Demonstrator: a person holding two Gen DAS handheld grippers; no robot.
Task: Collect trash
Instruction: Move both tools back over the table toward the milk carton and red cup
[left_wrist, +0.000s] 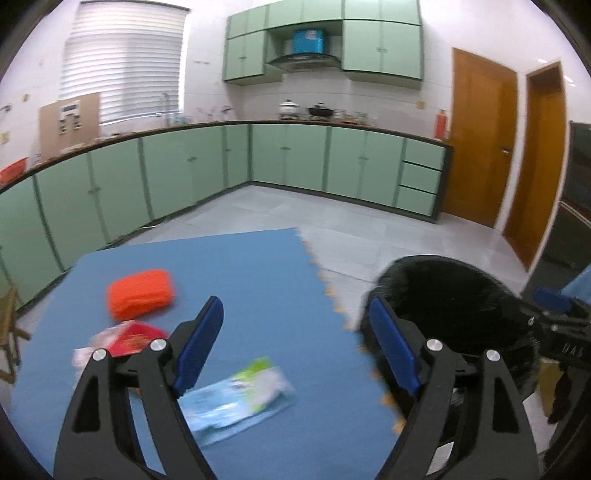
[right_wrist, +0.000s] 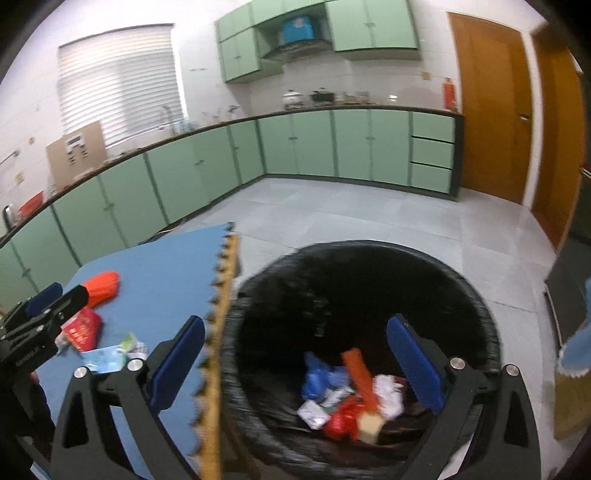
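Observation:
My left gripper is open and empty above the blue foam mat. On the mat lie an orange pouch, a red packet with a crumpled clear wrapper, and a light blue-green wrapper just below the left finger. My right gripper is open and empty over the black-lined trash bin, which holds several pieces of trash. The bin stands right of the mat. The left gripper also shows in the right wrist view.
Green kitchen cabinets run along the far walls. Wooden doors stand at the right. Grey tiled floor lies beyond the mat. A wooden piece stands at the mat's left edge.

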